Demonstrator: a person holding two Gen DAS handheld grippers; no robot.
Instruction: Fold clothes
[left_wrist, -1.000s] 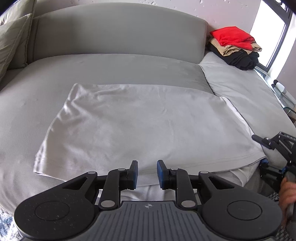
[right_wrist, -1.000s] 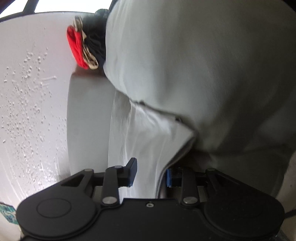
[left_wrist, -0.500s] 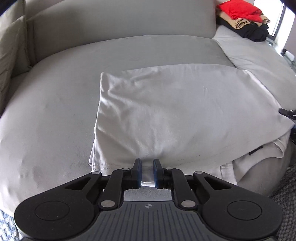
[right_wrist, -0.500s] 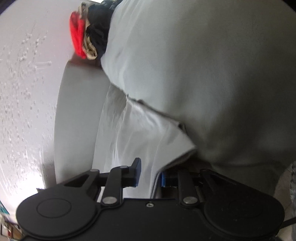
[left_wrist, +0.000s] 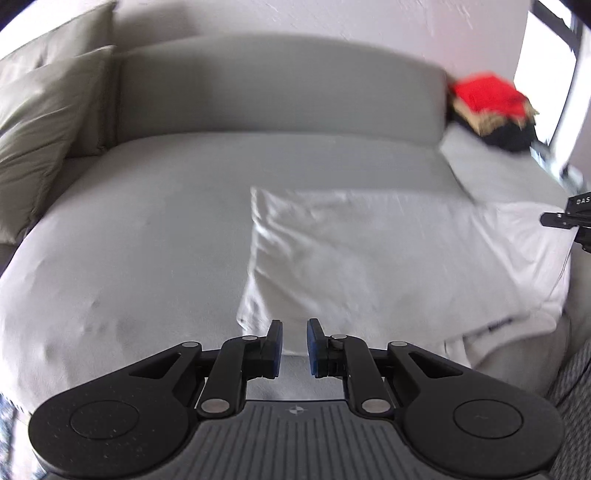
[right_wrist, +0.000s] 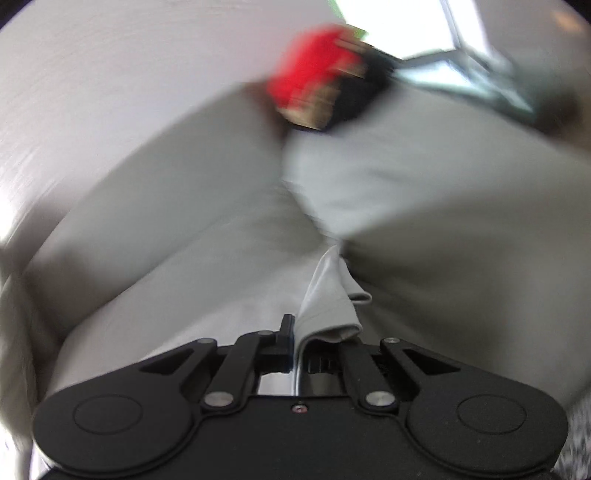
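Note:
A white shirt (left_wrist: 388, 254) lies folded flat on the grey sofa seat (left_wrist: 140, 240), its near edge hanging over the front. My left gripper (left_wrist: 293, 345) is open with a narrow gap and empty, just in front of the shirt's near left corner. My right gripper (right_wrist: 295, 345) is shut on a fold of the white shirt (right_wrist: 325, 306); its right finger is hidden by cloth. The right gripper also shows at the right edge of the left wrist view (left_wrist: 569, 219).
A stack of folded clothes, red on top (left_wrist: 487, 105), sits at the sofa's far right, blurred in the right wrist view (right_wrist: 321, 88). Cushions (left_wrist: 40, 122) lean at the far left. The sofa back (left_wrist: 277, 88) runs behind. A window (left_wrist: 550, 66) is at right.
My left gripper has pulled back and tilted up, its fingers slightly wider. My right gripper has closed on the shirt edge and swung round, so the view has rotated and blurred.

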